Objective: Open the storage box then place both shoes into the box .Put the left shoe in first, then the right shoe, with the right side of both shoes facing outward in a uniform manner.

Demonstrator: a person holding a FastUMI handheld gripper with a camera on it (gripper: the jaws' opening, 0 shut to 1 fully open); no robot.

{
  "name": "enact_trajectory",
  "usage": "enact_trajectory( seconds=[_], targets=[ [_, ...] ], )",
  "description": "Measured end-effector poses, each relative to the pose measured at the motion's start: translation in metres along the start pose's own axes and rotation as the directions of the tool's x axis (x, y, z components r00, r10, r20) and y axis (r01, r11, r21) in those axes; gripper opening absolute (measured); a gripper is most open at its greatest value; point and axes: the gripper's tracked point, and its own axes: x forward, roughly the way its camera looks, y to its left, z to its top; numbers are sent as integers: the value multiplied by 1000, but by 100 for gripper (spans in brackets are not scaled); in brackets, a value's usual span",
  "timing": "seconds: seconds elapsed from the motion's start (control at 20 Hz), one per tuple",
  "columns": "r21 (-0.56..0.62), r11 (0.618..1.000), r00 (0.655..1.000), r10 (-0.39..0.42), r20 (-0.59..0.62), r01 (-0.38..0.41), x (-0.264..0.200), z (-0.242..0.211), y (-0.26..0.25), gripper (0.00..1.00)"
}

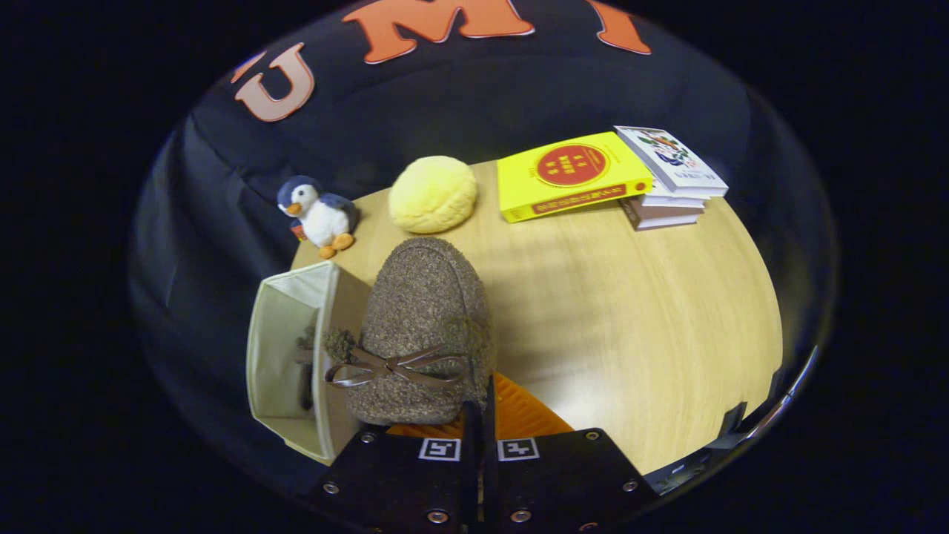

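A brown fuzzy shoe (424, 319) with a thin brown bow hangs in the air above the wooden table, toe pointing away from me. My gripper (480, 415) is shut on the shoe's heel rim, its fingers (519, 419) pressed close together. Just left of the held shoe stands the cream fabric storage box (285, 356), its opening turned toward the shoe. Inside the box I glimpse a dark brown shape (305, 363) that looks like another shoe, mostly hidden by the box wall.
At the back of the round wooden table (630, 311) sit a penguin plush (319, 215), a yellow fluffy ball (433, 194) and a stack of books (608, 178) topped by a yellow one. The table's right half is bare wood.
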Motion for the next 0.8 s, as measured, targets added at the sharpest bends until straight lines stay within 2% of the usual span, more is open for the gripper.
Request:
enact_trajectory(
  seconds=[0.25, 0.45, 0.6, 0.8],
  targets=[
    [-80, 996, 999, 42, 6, -41, -5, 6, 90, 4],
    [-120, 992, 999, 33, -36, -37, 15, -9, 135, 4],
    [-140, 990, 997, 18, -71, -28, 38, -21, 156, 4],
    [-162, 985, 994, -68, -89, 53, 67, -35, 149, 4]
  ],
)
